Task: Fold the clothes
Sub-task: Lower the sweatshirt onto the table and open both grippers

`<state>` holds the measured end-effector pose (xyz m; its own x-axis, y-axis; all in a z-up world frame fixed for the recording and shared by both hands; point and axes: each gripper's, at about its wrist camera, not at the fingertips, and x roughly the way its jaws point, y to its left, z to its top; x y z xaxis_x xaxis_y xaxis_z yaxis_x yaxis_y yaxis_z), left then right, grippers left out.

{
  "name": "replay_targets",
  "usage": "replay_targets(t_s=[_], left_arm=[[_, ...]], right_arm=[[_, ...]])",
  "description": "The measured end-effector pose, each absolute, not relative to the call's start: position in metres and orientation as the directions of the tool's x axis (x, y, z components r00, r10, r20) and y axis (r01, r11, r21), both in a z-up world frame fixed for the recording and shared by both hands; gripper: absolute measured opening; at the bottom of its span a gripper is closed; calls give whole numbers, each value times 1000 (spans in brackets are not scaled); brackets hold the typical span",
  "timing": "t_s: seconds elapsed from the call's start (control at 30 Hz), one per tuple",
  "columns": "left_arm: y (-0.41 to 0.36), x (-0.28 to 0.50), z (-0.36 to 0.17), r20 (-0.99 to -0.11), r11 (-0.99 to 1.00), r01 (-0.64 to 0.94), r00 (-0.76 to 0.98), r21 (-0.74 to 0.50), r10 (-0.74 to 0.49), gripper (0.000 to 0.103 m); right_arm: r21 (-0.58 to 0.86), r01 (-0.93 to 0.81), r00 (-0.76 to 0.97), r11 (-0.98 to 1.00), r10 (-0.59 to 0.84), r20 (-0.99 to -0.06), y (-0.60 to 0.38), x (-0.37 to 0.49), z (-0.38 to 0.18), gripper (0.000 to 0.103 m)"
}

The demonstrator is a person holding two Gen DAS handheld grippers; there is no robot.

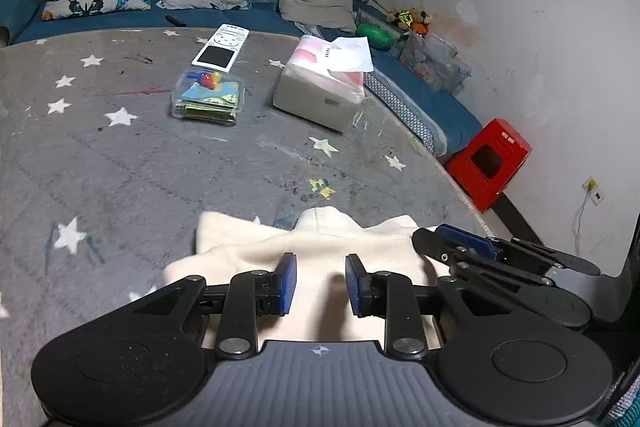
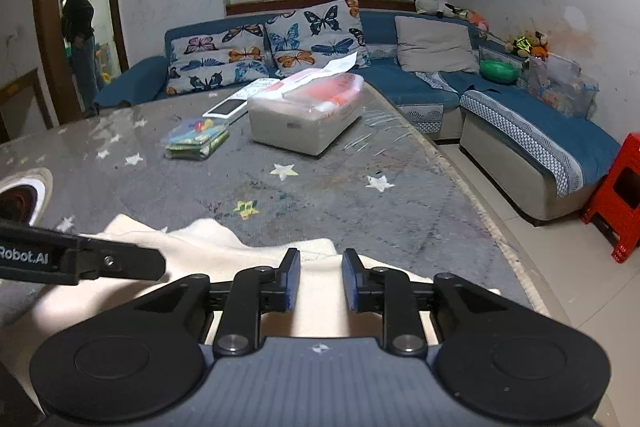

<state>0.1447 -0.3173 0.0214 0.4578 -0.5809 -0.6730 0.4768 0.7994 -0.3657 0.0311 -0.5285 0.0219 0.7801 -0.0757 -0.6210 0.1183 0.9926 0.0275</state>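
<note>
A cream garment (image 1: 320,247) lies bunched at the near edge of the grey star-patterned table (image 1: 120,167). My left gripper (image 1: 321,267) hovers over its middle, blue pads apart and open, with nothing between them. The right gripper (image 1: 428,239) reaches in from the right over the garment's right corner. In the right wrist view my right gripper (image 2: 321,259) is open above the garment (image 2: 208,243), near its right edge. The left gripper (image 2: 152,263) comes in from the left, low over the cloth. The garment's near part is hidden under both tools.
Further back on the table stand a tissue box (image 1: 320,95), a clear plastic box of toys (image 1: 208,95) and a white remote (image 1: 222,47). The table edge (image 2: 480,211) runs along the right; a red stool (image 2: 620,199) and a blue sofa (image 2: 520,115) lie beyond. A person (image 2: 78,39) stands in the doorway.
</note>
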Motion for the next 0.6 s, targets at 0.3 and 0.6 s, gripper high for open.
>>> replay_targets(t_s=[0.3, 0.6], left_arm=[[-325, 148, 18, -674, 806, 493, 475, -328, -565, 30], [-325, 146, 20, -677, 811, 487, 479, -326, -559, 30]], right_arm=[[8, 104, 786, 995, -77, -613, -525, 23, 24, 34], [-8, 81, 775, 997, -68, -628, -520, -2, 26, 40]])
